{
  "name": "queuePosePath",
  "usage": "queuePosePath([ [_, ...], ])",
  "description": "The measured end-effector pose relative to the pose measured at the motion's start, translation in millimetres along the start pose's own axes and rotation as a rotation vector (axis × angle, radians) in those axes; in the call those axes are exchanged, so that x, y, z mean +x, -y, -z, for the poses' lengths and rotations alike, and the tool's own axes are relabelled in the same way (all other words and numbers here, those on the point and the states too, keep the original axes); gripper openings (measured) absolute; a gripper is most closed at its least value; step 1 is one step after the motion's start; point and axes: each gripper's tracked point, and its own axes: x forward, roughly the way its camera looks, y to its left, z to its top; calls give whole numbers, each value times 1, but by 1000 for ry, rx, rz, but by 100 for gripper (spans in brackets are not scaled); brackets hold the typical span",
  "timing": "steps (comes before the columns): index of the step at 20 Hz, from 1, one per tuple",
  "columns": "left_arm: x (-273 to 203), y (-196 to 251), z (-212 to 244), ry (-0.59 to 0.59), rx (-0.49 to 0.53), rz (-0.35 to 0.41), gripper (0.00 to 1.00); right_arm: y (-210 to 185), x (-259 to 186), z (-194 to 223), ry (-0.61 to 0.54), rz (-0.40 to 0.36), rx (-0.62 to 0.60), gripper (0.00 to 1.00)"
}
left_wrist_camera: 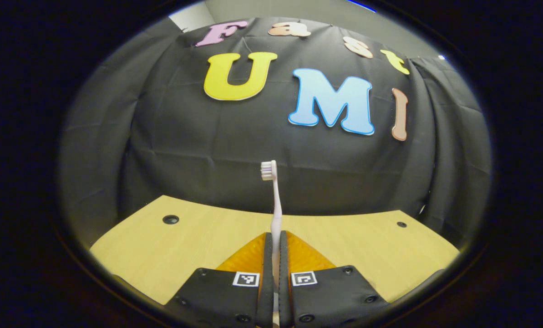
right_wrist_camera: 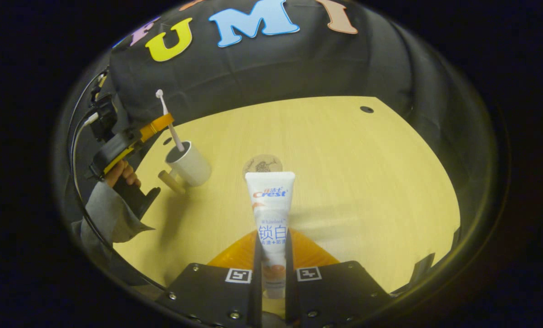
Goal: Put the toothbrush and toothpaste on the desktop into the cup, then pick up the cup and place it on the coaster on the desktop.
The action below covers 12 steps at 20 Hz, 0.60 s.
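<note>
My left gripper (left_wrist_camera: 275,255): black blocks w/ screws, square tags, orange fingers (left_wrist_camera: 244,257). Grey sleeve (right_wrist_camera: 100,218), black cables (right_wrist_camera: 78,136).

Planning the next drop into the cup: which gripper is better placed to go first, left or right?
Left. In the right gripper view the left gripper holds the toothbrush with its lower end already at the cup mouth. The right gripper holds the toothpaste apart from the cup.
</note>
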Motion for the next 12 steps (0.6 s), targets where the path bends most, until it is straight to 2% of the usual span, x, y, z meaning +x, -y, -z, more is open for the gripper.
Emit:
queuePosePath([
  [1,0,-1,4,-16,3,-4,18,-2,1,0,-1,-4,-2,21],
  [2,-2,-3,7,-32,6,-12,13,-2,1,0,-3,-5,-4,25],
  [5,-7,-4,14,-57,13,-17,13,-4,1,1,-6,-10,-1,25],
  [6,-8,-4,17,-67,15,-14,13,-5,3,2,-8,-12,0,21],
  [7,-9,-2,21,-78,16,-5,13,-6,3,2,-10,-15,0,21],
  [9,-14,0,19,-87,28,6,16,-9,2,2,-13,-20,-3,21],
  [10,-15,2,19,-85,32,12,23,-11,2,4,-13,-23,-4,21],
  [11,-15,3,19,-89,37,14,24,-13,3,2,-12,-26,-4,21],
  [12,-16,2,19,-93,36,19,29,-16,2,2,-10,-30,-7,21],
])
